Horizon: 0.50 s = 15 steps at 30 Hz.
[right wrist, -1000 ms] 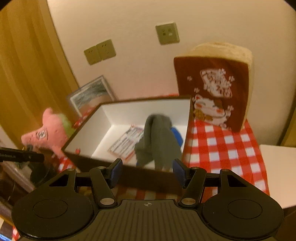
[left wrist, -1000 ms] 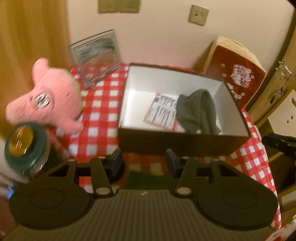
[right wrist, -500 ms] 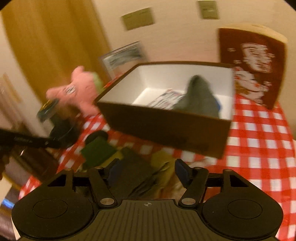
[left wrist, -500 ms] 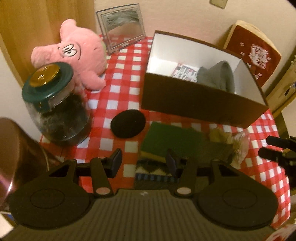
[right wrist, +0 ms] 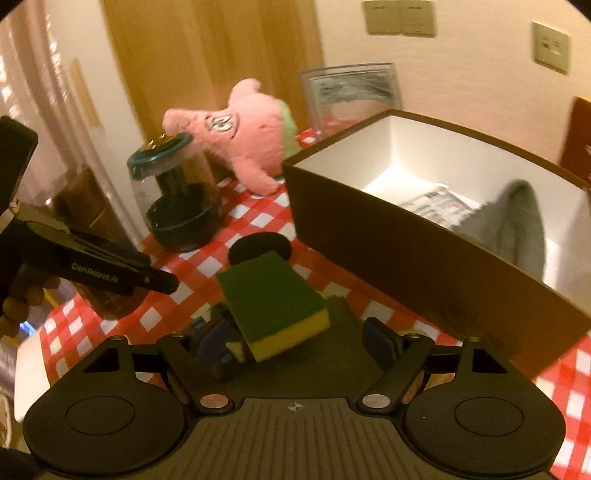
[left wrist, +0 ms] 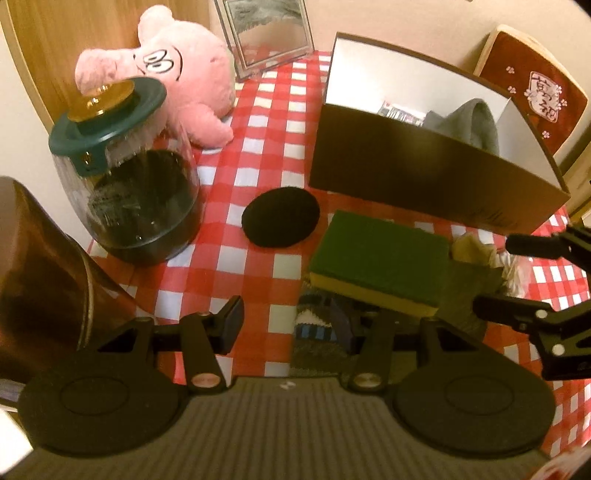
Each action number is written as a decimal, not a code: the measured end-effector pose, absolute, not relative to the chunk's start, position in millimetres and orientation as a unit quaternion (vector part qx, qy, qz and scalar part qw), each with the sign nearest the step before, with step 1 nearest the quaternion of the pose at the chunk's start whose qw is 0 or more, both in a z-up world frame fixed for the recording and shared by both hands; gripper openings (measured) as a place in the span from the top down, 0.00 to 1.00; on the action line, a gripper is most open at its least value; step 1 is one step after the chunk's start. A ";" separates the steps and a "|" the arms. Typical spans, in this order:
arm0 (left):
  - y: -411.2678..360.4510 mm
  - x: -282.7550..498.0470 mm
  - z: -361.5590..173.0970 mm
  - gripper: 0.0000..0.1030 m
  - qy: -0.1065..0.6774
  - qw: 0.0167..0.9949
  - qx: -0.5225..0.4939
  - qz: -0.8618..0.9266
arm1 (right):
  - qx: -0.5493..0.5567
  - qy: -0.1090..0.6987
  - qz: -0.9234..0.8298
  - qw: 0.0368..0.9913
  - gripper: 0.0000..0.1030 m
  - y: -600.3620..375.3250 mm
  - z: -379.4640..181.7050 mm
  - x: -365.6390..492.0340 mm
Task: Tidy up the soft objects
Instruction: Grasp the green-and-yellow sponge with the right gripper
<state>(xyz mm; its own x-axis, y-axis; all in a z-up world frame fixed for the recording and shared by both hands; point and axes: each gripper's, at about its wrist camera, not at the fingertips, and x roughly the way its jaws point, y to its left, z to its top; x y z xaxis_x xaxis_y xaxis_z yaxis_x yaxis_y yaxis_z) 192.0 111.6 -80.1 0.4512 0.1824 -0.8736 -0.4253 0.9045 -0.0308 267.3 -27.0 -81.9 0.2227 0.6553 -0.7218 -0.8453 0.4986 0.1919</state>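
My left tongs [left wrist: 288, 321] hang half open over the red-checked counter [left wrist: 266, 155], with nothing between the pads. My right tongs [right wrist: 295, 341] are spreading their jaws as they point down at a small heap of soft things; the pads touch none of it yet. On top of that heap lies a sponge [right wrist: 275, 301], green side up and yellow foam facing me, tilted on the dark cloths [right wrist: 343, 321] beneath it. In the left view the same sponge sits just ahead of my right finger, over a patterned knit piece [left wrist: 312, 328] with blue and white stripes. A black round pad [left wrist: 280, 217] lies flat on the counter just beyond the sponge. Behind it stands the brown box [left wrist: 424, 177], white inside, holding a grey cloth [right wrist: 513, 225] draped against its wall and a printed sheet [right wrist: 436, 203] on the bottom. A pink plush toy [left wrist: 184, 77] lies at the far left corner, leaning against a glass jar with a green lid [left wrist: 129, 177]. A clear picture frame [left wrist: 266, 33] stands against the wall behind the plush. My fingers [right wrist: 22, 299] show at the edge of the right view, wrapped on the left tool's handle.
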 end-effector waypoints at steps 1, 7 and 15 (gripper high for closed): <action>112.8 192.6 -82.3 0.53 0.494 0.842 -0.124 0.180 | -0.129 0.390 0.490 0.769 0.22 -21.3 -84.0 267.4; 121.0 197.0 -96.9 0.53 0.504 0.835 -0.130 0.179 | -0.177 0.388 0.508 0.748 0.20 7.7 -99.0 268.7; 132.6 204.6 -110.4 0.53 0.512 0.830 -0.132 0.177 | -0.216 0.386 0.523 0.728 0.20 36.1 -115.1 279.5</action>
